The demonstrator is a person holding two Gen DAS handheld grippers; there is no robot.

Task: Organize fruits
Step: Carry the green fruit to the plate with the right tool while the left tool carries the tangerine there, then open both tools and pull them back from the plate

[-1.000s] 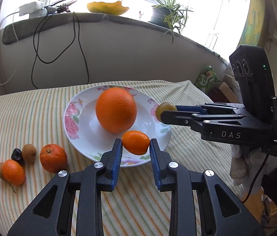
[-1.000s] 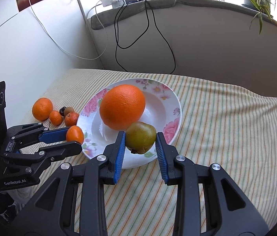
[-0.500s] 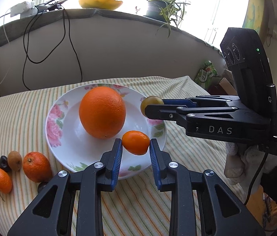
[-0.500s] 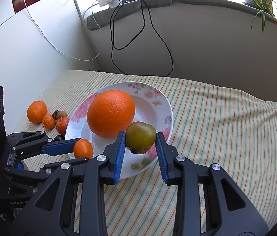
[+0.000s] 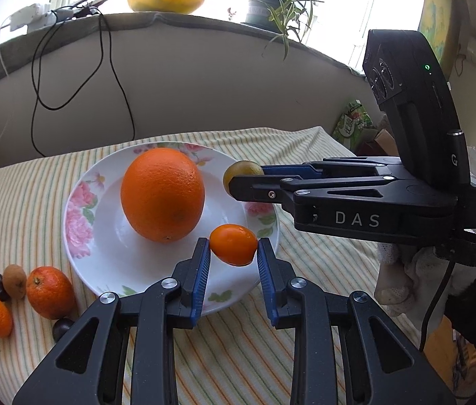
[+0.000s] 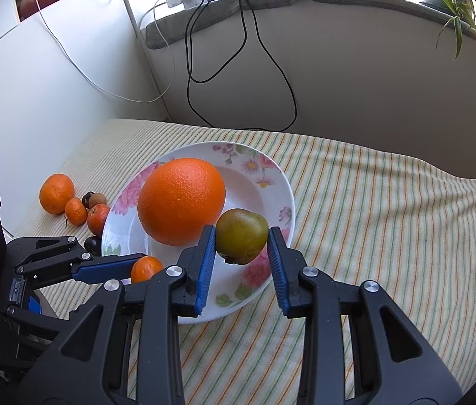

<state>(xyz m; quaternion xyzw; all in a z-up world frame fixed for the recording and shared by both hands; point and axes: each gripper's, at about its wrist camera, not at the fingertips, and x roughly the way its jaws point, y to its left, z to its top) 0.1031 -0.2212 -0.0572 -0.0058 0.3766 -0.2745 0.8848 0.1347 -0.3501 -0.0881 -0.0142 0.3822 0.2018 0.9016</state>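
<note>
**Two fruits held over the plate**

The left gripper (image 5: 233, 253) is closed on a small orange fruit (image 5: 234, 244), low in the centre of the frame. The right gripper (image 6: 241, 248) clamps a green-brown fruit (image 6: 242, 236). Both hang over the near rim of the flowered plate (image 5: 103, 263), beside the big orange (image 5: 162, 194). The step appears to be placing; next, each should lower and open gently, so nothing rolls off.

The round white floral plate (image 5: 82, 222) lies on the striped cloth-covered table (image 6: 389, 209), w/ the big orange (image 5: 162, 194) in its middle. In the left wrist view, the left gripper (image 5: 233, 253) holds the small orange kumquat (image 5: 233, 244) over the plate's near rim, and the right gripper (image 6: 241, 239) holds the green-brown pear (image 6: 242, 236) over the far right rim. Left of the plate lies a group of small fruits, incl. a mandarin (image 5: 50, 292), and behind the table the sill carries a yellow bowl (image 5: 165, 0) and a potted plant (image 5: 264, 10).
</note>
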